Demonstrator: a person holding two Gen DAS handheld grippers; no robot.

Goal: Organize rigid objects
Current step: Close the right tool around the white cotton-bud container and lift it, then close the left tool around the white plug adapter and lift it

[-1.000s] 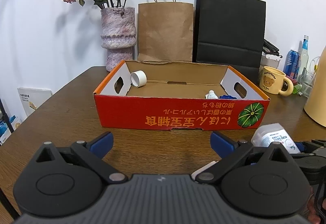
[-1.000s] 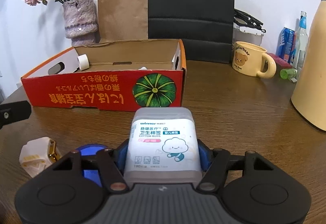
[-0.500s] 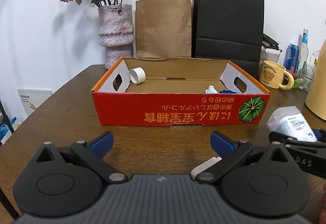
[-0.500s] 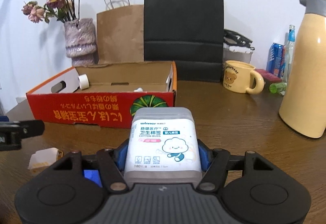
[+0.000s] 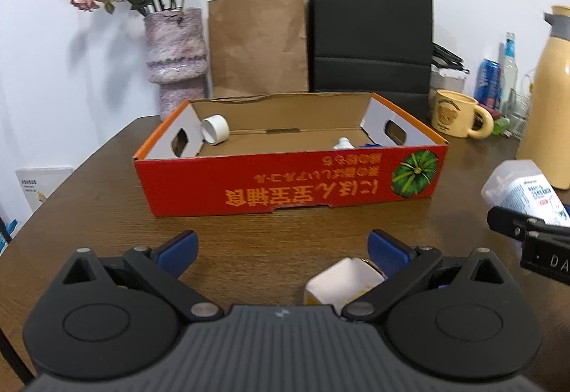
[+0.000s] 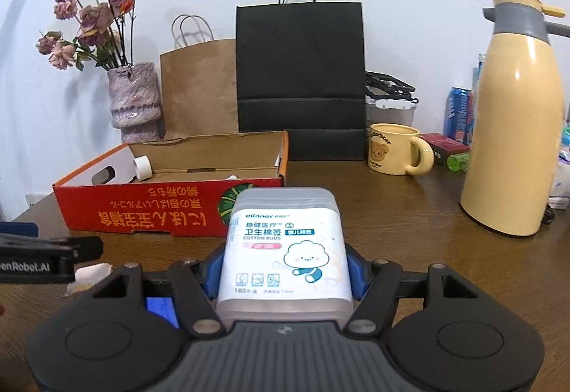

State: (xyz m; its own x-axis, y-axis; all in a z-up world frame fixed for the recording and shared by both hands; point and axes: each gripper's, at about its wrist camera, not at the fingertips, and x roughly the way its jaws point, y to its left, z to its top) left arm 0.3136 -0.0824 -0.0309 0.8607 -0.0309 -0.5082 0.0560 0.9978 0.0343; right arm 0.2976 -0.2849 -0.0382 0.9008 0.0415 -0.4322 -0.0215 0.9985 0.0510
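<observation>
Brown wood-grain table [image 5: 107, 199] carries the red cardboard tray box [image 5: 292, 183], printed with orange script and a green pumpkin, open at the top and set near the middle. Inside it a white tape roll [image 5: 214, 129] leans in the far left corner and a small white bottle [image 5: 343, 143] sits toward the right end.

The right gripper [image 6: 283, 276] has its jaws clamped on the clear plastic cotton-bud box [image 6: 283, 249], held upright above the table, short of the tray's near wall.

The left gripper [image 5: 281, 246] has its jaws spread wide, holding nothing; a small white plug adapter [image 5: 343, 285] lies on the table just inside its right finger.

To place the cotton-bud box well, I judge it should be lifted clear of the near wall, carried over bare cardboard between roll and bottle, lowered flat, then released.
</observation>
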